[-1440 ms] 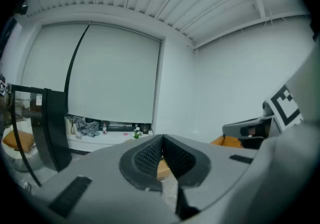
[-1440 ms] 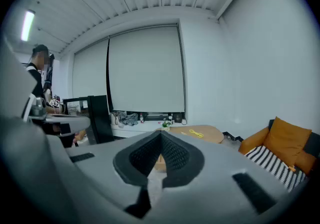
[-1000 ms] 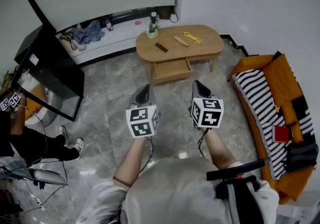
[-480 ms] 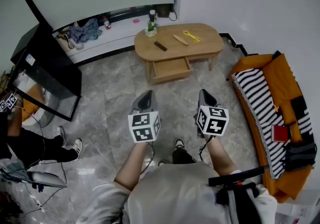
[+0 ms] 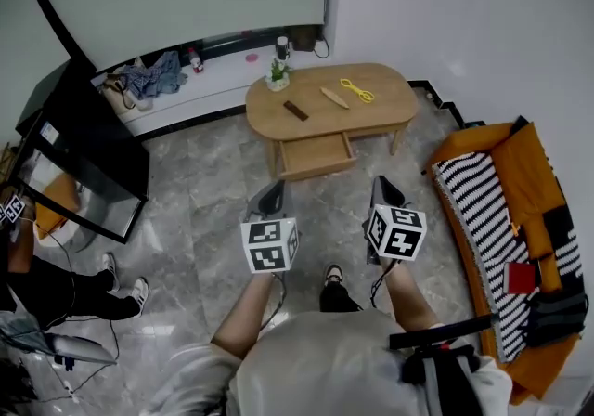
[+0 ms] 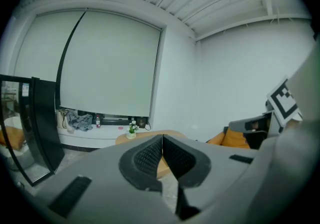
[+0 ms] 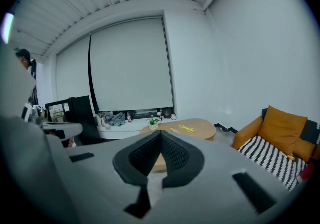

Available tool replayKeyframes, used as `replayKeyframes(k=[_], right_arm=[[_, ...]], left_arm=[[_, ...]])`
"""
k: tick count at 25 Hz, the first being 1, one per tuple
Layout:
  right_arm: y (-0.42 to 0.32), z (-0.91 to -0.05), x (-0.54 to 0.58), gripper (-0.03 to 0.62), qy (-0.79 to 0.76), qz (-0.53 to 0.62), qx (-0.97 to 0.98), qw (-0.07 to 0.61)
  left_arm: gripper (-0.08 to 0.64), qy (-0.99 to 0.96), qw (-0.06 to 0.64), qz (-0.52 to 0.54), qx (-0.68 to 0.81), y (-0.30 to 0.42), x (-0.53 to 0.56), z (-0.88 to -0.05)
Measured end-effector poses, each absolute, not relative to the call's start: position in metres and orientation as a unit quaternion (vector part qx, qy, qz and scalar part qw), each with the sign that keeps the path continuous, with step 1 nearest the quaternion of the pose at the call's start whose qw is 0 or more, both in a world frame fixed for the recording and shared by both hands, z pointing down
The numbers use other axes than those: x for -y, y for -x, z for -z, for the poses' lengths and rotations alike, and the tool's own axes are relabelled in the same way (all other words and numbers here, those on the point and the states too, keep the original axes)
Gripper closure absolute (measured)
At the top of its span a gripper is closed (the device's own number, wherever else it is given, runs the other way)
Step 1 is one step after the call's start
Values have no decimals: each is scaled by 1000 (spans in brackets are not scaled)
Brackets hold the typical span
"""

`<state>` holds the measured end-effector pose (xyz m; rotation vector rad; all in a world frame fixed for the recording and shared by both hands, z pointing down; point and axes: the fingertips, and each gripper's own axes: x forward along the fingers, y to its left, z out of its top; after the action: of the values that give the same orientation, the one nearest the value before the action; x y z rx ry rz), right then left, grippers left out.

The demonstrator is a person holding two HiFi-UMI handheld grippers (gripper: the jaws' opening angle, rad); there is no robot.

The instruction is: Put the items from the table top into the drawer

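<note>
1. Upper centre of the head view: a light oval wooden worktop (image 5: 394,108) carries a dark brown flat bar (image 5: 296,110), a tan wooden stick (image 5: 334,97), a yellow looped item (image 5: 357,90) and a small potted plant (image 5: 277,76).
2. Its shallow wooden drawer (image 5: 318,154) stands pulled open under the front edge.
3. Lower centre, over the grey marble floor (image 5: 204,182) and well apart from the worktop, are both tongs: the left tongs (image 5: 271,189) are pressed together on nothing, and the right tongs (image 5: 381,184) are likewise closed and empty.
</note>
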<state>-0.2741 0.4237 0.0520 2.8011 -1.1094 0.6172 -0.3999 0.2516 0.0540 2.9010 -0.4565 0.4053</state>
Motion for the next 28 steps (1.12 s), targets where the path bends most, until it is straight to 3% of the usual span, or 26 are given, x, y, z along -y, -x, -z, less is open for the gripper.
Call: replayKeyframes(k=[13, 28], right_arm=[[80, -49, -386, 600, -896, -196, 396, 44], [-24, -95, -311, 600, -876, -235, 417, 65]], left_arm=[[551, -970, 84, -133, 187, 216, -217, -52], [551, -959, 116, -159, 204, 107, -153, -102]])
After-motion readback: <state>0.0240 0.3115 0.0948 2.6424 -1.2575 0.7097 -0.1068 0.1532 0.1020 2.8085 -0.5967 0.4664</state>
